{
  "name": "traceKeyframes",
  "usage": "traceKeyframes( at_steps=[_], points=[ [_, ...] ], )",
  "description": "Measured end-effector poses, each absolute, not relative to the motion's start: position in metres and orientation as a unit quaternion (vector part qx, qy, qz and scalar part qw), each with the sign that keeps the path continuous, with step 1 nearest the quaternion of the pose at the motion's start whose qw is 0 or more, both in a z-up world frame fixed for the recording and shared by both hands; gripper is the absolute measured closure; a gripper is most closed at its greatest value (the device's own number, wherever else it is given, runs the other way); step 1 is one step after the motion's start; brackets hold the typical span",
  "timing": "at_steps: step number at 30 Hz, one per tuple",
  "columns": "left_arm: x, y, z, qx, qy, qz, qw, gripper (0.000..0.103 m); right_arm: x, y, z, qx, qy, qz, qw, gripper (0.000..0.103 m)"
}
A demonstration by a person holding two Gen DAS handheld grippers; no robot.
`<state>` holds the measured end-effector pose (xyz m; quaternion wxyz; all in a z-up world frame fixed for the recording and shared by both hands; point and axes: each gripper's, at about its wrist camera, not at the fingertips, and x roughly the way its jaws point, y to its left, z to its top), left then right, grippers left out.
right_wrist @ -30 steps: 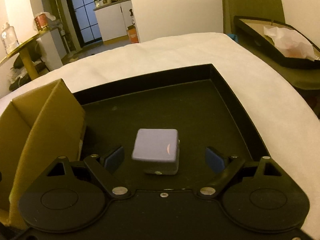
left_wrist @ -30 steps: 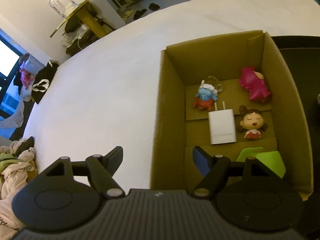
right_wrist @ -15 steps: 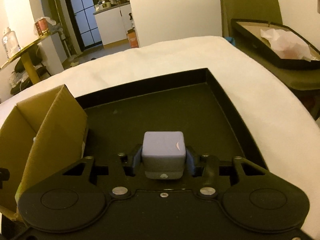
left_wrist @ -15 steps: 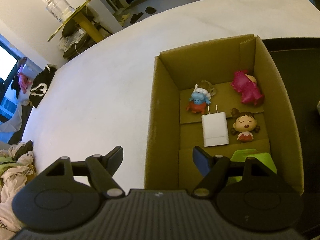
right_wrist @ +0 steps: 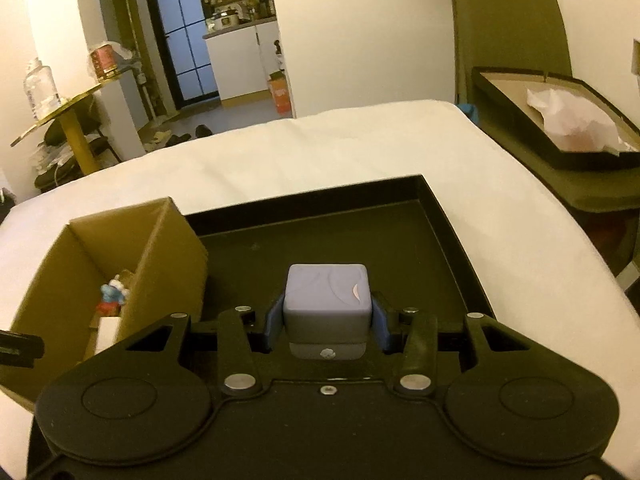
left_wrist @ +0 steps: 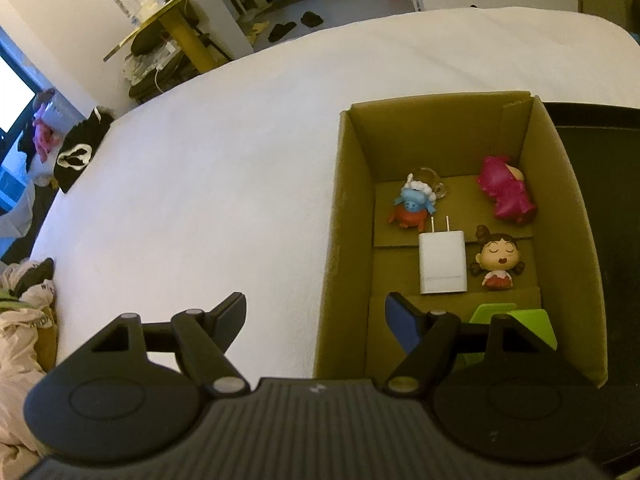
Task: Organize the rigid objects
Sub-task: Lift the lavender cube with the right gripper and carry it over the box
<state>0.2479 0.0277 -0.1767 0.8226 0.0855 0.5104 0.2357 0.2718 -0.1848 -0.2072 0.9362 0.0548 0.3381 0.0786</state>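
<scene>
Right gripper (right_wrist: 326, 320) pinches a lavender cube (right_wrist: 326, 300) between its blue pads, held above the black tray (right_wrist: 440, 216). Its jaws have just closed on the cube. Left gripper (left_wrist: 316, 314) stands spread wide and empty over the near left wall of the cardboard box (left_wrist: 348, 240), which holds a white charger (left_wrist: 442, 264), three figurines and a green piece (left_wrist: 516, 320).

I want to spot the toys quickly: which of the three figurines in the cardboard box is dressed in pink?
The pink figurine in the far right corner; the other two show blue-and-red and brown-haired.
</scene>
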Motion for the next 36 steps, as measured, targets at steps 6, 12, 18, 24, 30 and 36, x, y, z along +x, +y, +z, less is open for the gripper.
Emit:
traceKeyframes(
  at_steps=[6,12,18,24,30,36],
  points=[
    [0.242,0.035,-0.176,0.064,0.505,0.228,0.83,0.028,0.268,-0.176,-0.183,0.05,0.323,0.094,0.94,0.06],
    [0.237,0.04,-0.178,0.047,0.503,0.216,0.836,0.028,0.268,-0.161,-0.162,0.04,0.309,0.113,0.944,0.06],
    [0.23,0.042,-0.178,0.036,0.496,0.199,0.844,0.028,0.263,-0.15,-0.146,0.036,0.296,0.127,0.946,0.06],
    [0.225,0.047,-0.18,0.012,0.491,0.175,0.853,0.031,0.257,-0.133,-0.139,0.023,0.292,0.149,0.944,0.06],
    [0.221,0.057,-0.178,-0.018,0.484,0.155,0.861,0.034,0.253,-0.105,-0.134,0.001,0.293,0.169,0.941,0.06],
    [0.22,0.063,-0.182,-0.04,0.488,0.136,0.861,0.058,0.253,-0.082,-0.133,-0.007,0.302,0.186,0.935,0.06]
  ],
)
